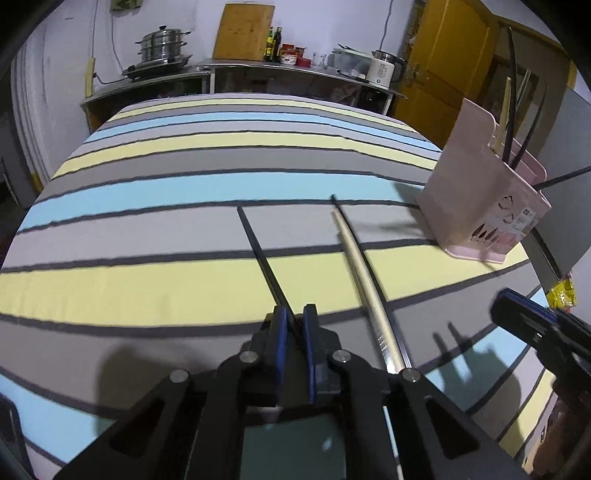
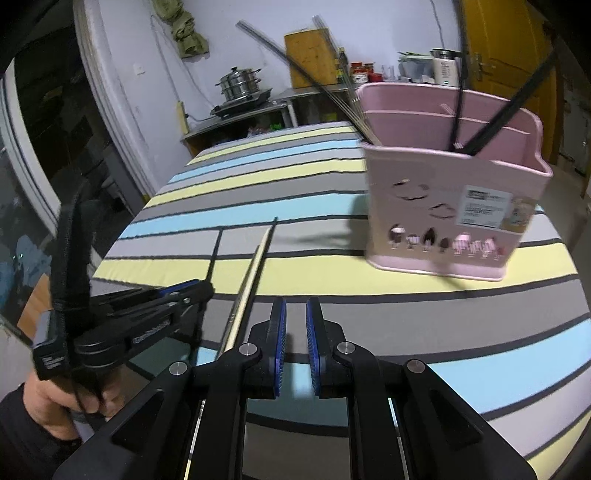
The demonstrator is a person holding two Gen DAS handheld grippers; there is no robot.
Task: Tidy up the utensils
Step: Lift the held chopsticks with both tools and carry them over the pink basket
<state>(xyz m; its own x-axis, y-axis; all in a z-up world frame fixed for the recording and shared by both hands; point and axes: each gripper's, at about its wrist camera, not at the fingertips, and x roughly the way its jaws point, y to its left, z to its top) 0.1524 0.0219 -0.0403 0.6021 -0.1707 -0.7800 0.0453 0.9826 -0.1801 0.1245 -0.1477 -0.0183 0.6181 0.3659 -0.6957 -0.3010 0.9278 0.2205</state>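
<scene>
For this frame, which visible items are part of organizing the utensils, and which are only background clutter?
Part of the job:
- black chopstick between the left gripper pads
- pale wooden chopstick lying on the cloth
- pink utensil holder, already holding sticks
- right gripper, nothing in it

Just lying about:
- steamer pot
- cutting board
- kettle
- sauce bottles

A home kitchen: steamer pot [image 1: 163, 46], kettle [image 1: 383, 69] and chopping board [image 1: 243, 31] along the counter [image 1: 236, 70].

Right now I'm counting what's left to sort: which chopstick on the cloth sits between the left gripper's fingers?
The lone black chopstick, between the left gripper. The pale chopstick and the second black one lie together to its right, outside the gripper.
</scene>
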